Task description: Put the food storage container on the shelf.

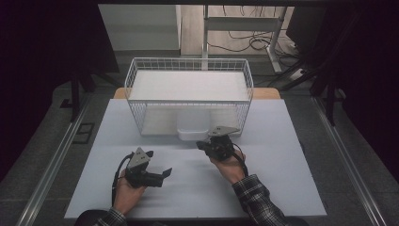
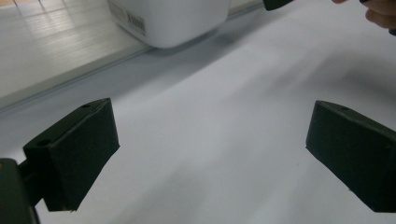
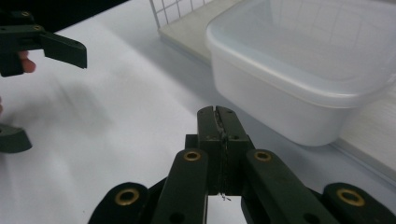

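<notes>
1. Translucent white plastic container point(image 1: 192, 128) sits half out of the wire basket point(image 1: 188, 94), at its open front, on the white table point(image 1: 263, 183).
2. Right gripper point(image 3: 218, 112) rests just beside the container with jaws pressed together, holding nothing, probably after letting it go.
3. Left gripper point(image 2: 210, 154) hangs apart over bare table, jaws wide and empty, perhaps ready to take the container.
</notes>
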A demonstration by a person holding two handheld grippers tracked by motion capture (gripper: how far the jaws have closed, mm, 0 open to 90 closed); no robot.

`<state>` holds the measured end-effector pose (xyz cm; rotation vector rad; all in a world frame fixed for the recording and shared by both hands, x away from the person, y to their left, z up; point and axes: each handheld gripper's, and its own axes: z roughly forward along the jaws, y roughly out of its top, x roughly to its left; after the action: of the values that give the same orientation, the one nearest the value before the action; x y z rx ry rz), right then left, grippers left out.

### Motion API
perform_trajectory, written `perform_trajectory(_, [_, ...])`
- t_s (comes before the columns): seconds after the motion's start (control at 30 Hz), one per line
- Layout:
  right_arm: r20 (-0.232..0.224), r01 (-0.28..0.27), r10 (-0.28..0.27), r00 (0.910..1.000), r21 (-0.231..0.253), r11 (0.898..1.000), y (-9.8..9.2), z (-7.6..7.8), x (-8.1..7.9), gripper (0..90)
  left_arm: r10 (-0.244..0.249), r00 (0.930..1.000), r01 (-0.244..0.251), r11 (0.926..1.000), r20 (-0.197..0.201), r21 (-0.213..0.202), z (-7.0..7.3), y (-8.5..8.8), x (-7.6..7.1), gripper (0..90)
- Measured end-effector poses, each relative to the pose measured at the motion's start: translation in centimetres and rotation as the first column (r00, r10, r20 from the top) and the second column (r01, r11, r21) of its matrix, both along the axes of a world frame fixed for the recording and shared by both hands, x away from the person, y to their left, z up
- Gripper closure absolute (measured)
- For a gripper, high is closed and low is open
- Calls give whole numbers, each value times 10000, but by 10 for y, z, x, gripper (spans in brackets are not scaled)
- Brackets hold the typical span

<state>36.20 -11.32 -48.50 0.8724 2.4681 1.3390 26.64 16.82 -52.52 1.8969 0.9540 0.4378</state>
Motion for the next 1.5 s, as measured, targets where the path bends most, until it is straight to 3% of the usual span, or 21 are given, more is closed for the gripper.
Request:
perform_trajectory(0.17, [62,-77,79,9999,-365,9993,10,-10,5,889,-93,9999,93,10000,125,33,-1,-2,-3,16])
perform_trajectory(0.27, [-60,44,-46,10000,-283,9996,15,-13,12,889,-147,9992,141,9997,360,177,-2,-3,-3,11])
perform_trajectory(0.5, [52,306,-304,9995,-483,9984,26,-20,26,889,-342,9994,341,9994,-71,-75,-4,-8,-2,17])
perform_trajectory(0.67, [273,556,-541,9982,-585,9967,29,-23,35,889,-431,9990,428,9986,103,299,-4,-12,-3,17])
perform_trajectory(0.87, [541,783,-746,9957,-694,9945,32,-22,45,890,-456,9988,450,9983,165,361,-5,-13,-3,14])
perform_trajectory(1.5, [684,1373,-1314,9890,-917,9863,42,-23,73,889,-549,9984,550,9985,115,-23,-5,-10,-1,29])
